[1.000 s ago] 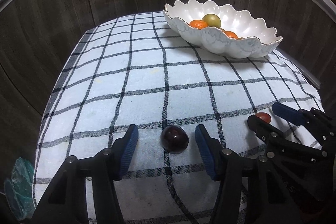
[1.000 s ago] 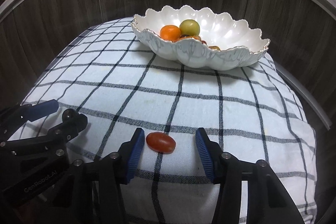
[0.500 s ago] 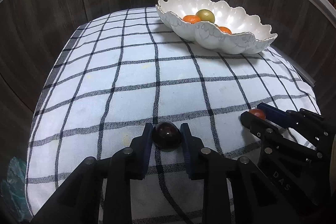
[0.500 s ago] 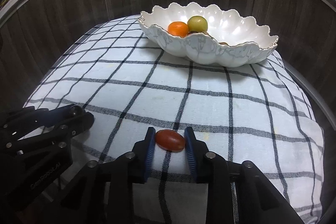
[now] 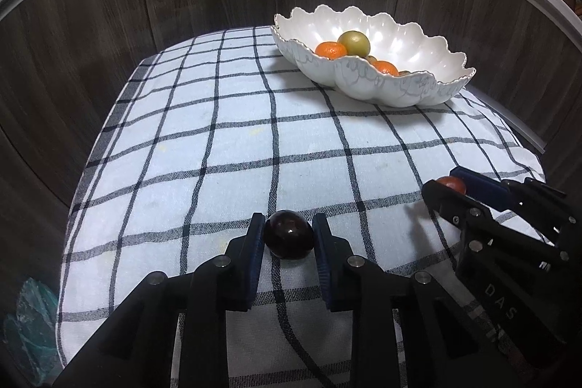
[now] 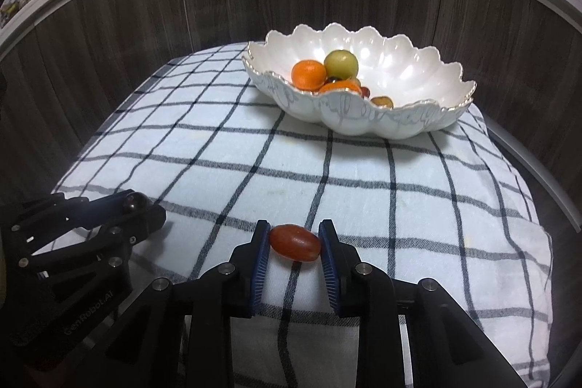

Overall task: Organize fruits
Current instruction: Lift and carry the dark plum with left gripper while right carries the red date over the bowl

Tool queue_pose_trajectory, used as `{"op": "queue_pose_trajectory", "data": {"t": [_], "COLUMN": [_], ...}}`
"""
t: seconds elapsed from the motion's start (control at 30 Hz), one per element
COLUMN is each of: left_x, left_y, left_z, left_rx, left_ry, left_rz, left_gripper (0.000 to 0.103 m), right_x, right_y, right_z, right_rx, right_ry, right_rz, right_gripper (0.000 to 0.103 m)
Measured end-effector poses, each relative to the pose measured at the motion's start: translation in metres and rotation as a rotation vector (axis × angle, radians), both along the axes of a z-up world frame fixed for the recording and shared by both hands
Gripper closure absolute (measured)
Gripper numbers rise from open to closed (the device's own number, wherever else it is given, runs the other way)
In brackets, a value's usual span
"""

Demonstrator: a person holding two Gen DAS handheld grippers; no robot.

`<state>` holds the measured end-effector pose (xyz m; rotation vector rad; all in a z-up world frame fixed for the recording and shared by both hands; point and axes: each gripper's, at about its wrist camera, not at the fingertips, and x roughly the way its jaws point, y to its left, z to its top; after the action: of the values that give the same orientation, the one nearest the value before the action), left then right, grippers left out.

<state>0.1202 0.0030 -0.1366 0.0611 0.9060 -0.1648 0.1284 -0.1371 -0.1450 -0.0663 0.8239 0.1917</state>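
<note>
Your left gripper (image 5: 288, 235) is clamped on one dark plum (image 5: 288, 234), both blue pads (image 5: 256, 244) pressed on its sides; the jaws have just been closing onto it. The plum sits at the near edge of the cloth (image 5: 225, 148), whether touching it or just off it I cannot tell.

Your right gripper (image 6: 294, 242) is clamped on one red oval tomato (image 6: 295, 242), pads (image 6: 260, 253) on its two ends; those jaws have just been closing too. The tomato is also at the cloth's near edge, a grid line running under it.

Each gripper shows in the other's view: the right one low at right in the left view with the tomato red between its tips, the left one low at left in the right view with the plum dark between its tips. The two grippers are side by side, apart.

Outward: one checked cloth, white with black lines, over a rounded top. One scalloped white bowl (image 6: 411, 122) at the far right of the cloth, well apart from both grippers. In the bowl, counted from the right view: two oranges (image 6: 308, 74), one green fruit (image 6: 341, 63), and at least two small fruits (image 6: 382, 101) by the near wall, partly hidden, count not sure. Dark wood panels (image 6: 120, 35) behind.
</note>
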Motion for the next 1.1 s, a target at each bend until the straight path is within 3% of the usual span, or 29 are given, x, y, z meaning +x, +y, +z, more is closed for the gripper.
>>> {"op": "queue_pose_trajectory", "data": {"t": [1.1], "left_x": [0.037], "left_y": [-0.027], "left_z": [0.049], "left_rx": [0.023], "left_ry": [-0.053], "left_rz": [-0.001], "left_gripper": [0.076], "right_x": [0.032], "right_y": [-0.031], "right_z": [0.052], "right_rx": [0.043], "right_ry": [-0.083], "right_rz": [-0.101], "right_gripper": [0.074]}}
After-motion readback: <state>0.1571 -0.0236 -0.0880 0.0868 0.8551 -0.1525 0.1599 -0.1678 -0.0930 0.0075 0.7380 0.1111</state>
